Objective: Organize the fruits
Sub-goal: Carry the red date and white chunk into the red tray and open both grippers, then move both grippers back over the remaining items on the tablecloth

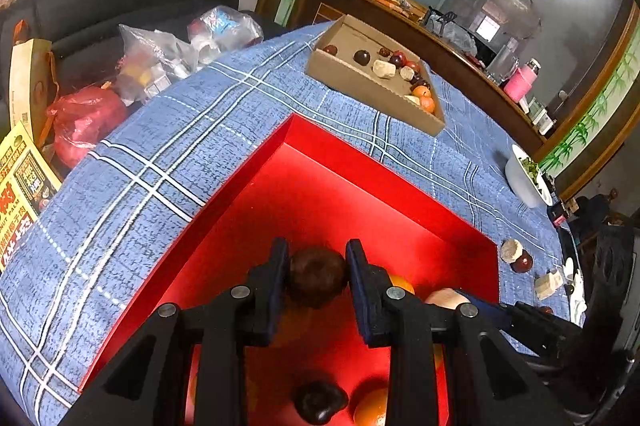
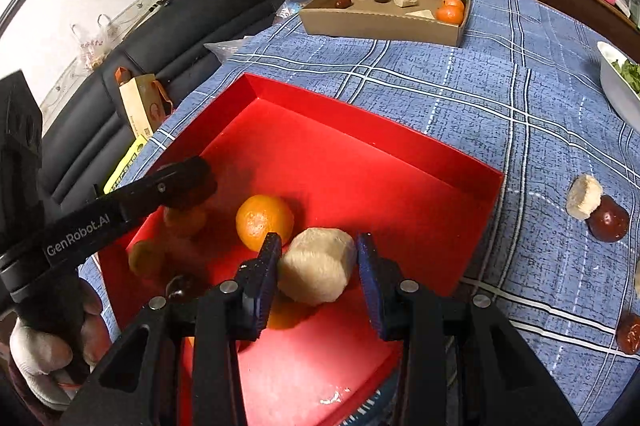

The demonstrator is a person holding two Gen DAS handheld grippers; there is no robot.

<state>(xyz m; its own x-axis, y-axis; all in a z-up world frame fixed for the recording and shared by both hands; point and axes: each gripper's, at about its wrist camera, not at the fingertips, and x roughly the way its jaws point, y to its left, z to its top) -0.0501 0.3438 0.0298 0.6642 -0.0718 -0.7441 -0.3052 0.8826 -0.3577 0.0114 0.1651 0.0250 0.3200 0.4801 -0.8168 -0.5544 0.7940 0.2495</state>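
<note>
A: Left gripper (image 1: 317, 276) — state?

B: Clamped on a dark brown round fruit (image 1: 318, 276); both pads touch its sides. It hangs over the red tray (image 1: 332, 161).

A: Right gripper (image 2: 318, 266)?

B: A pale, faceted cream chunk (image 2: 318, 266) sits between its fingers, also above the red tray. The left pad touches it; on the right side a thin gap seems to show, so I cannot tell whether the grip is firm.

A: Tray contents?

B: An orange (image 2: 264, 222) just behind the cream chunk, and more orange fruit lower down, partly hidden by the fingers. In the left wrist view, a dark fruit (image 1: 320, 402) lies near the bottom edge beside another orange one.

A: Elsewhere on the worktop?

B: A blue checked cloth (image 2: 440, 77) covers it. At the far side is a cardboard box (image 2: 384, 21) with dark fruits, oranges and pale chunks. Right of the tray, a pale chunk (image 2: 584, 201) touches a dark red fruit (image 2: 608, 222).

A: The person?

B: A gloved hand (image 2: 44, 350) holds the left gripper's handle.
</note>
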